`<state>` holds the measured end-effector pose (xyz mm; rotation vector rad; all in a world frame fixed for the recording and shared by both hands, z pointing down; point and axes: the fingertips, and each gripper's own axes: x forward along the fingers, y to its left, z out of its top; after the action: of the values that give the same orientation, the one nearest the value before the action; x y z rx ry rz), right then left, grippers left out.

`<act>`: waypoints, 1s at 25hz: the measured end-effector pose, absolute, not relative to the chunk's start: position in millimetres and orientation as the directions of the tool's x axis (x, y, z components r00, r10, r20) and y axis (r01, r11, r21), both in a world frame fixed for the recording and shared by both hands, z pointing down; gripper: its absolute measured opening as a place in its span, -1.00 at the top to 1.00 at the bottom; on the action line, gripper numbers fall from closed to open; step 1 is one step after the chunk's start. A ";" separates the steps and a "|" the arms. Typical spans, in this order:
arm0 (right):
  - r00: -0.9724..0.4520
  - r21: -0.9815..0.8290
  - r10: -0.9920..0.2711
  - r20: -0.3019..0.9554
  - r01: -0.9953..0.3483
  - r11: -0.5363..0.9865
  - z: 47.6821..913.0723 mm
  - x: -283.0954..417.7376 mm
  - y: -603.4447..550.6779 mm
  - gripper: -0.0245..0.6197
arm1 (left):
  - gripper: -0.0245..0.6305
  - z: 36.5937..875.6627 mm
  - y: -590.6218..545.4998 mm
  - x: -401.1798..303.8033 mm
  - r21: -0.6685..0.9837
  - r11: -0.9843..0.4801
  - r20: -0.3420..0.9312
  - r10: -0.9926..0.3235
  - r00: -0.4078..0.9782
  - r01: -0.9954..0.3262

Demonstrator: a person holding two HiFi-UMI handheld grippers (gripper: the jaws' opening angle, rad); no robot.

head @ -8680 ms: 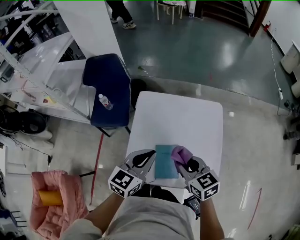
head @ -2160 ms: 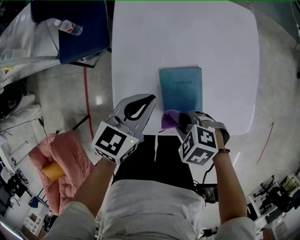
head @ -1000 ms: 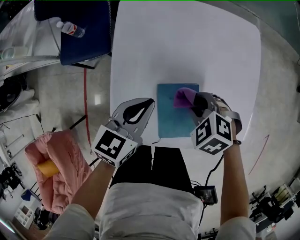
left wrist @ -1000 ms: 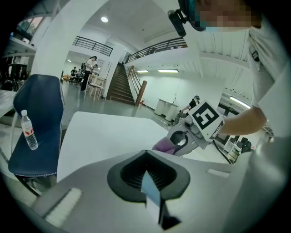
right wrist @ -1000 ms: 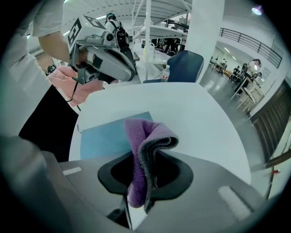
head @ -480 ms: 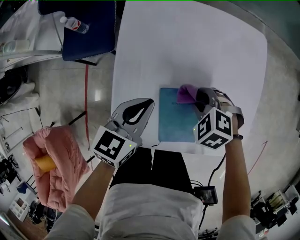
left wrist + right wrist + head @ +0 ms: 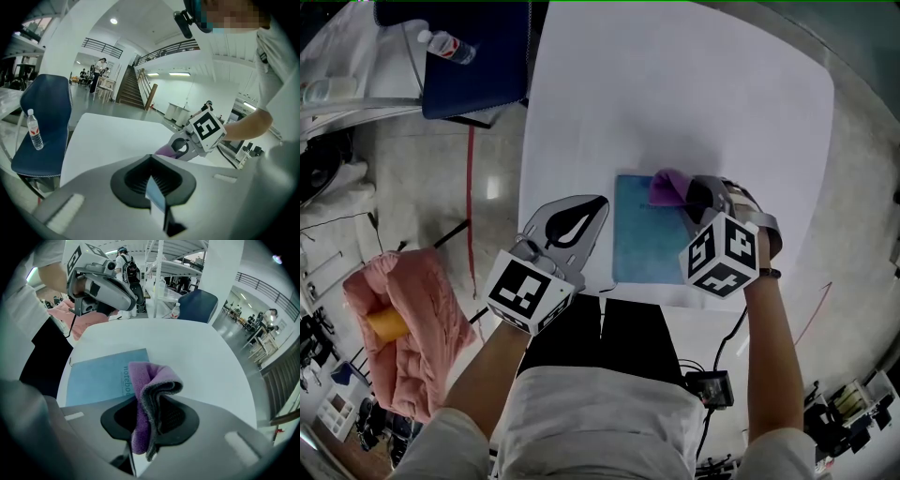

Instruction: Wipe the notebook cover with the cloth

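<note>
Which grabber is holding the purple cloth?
The right gripper: its jaws pinch the purple cloth over the blue notebook. The left gripper hangs beside the notebook, jaws together, holding nothing.

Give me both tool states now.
Left tool: closed, empty.
Right tool: closed on the purple cloth, at the notebook edge.

We are looking at a big open lab hall: beyond the white table [image 7: 675, 94] a staircase [image 7: 127, 91] is rising to a railed mezzanine [image 7: 102, 47], metal shelving racks [image 7: 161, 273] are standing near it, and a glossy floor [image 7: 492, 187] is spreading around it.
</note>
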<state>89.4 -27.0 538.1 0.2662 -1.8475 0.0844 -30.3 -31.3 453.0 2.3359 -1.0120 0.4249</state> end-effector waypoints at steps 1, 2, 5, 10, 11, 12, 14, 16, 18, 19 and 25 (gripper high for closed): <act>-0.266 0.080 -0.142 0.953 -0.230 0.970 537.7 89.4 -26.7 0.59 | 0.93 452.3 -31.1 -29.8 0.363 -0.563 0.483 -0.568 0.667 -0.742; -0.264 0.084 -0.146 0.953 -0.232 0.969 537.4 89.5 -26.5 0.59 | 0.93 452.1 -30.8 -29.5 0.363 -0.564 0.483 -0.567 0.667 -0.742; -0.258 0.090 -0.151 0.954 -0.232 0.969 537.7 89.8 -25.1 0.59 | 0.93 454.3 -28.8 -29.1 0.359 -0.570 0.490 -0.559 0.669 -0.739; -0.261 0.078 -0.138 0.955 -0.230 0.970 536.9 88.0 -14.6 0.59 | 0.93 453.3 -23.7 -29.5 0.357 -0.573 0.490 -0.557 0.670 -0.738; -0.262 0.077 -0.138 0.955 -0.229 0.970 536.4 88.1 -13.6 0.59 | 0.93 452.6 -23.7 -28.7 0.357 -0.574 0.489 -0.557 0.671 -0.737; -0.263 0.076 -0.137 0.955 -0.229 0.970 536.1 88.3 -12.9 0.59 | 0.93 452.2 -23.8 -27.8 0.358 -0.576 0.488 -0.556 0.673 -0.735; -0.264 0.073 -0.135 0.955 -0.232 0.970 536.7 88.4 -10.8 0.59 | 0.93 452.5 -23.2 -26.3 0.360 -0.578 0.487 -0.553 0.676 -0.733; -0.266 0.070 -0.133 0.955 -0.236 0.969 537.6 88.6 -7.3 0.59 | 0.93 453.3 -21.0 -25.0 0.362 -0.580 0.487 -0.550 0.679 -0.730; -0.267 0.068 -0.133 0.955 -0.239 0.969 537.8 89.4 -3.1 0.59 | 0.93 453.4 -17.9 -23.6 0.364 -0.583 0.487 -0.546 0.682 -0.727; -0.268 0.067 -0.133 0.954 -0.241 0.968 537.7 89.6 -1.1 0.59 | 0.93 453.2 -16.6 -23.3 0.363 -0.584 0.487 -0.545 0.682 -0.726; -0.270 0.058 -0.125 0.955 -0.245 0.968 537.0 90.1 8.4 0.59 | 0.93 450.8 -12.9 -21.7 0.360 -0.592 0.485 -0.541 0.687 -0.721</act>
<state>90.1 8.4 537.0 0.2703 -1.8488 0.1174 -21.7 -12.9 450.8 2.3601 -0.9683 0.4436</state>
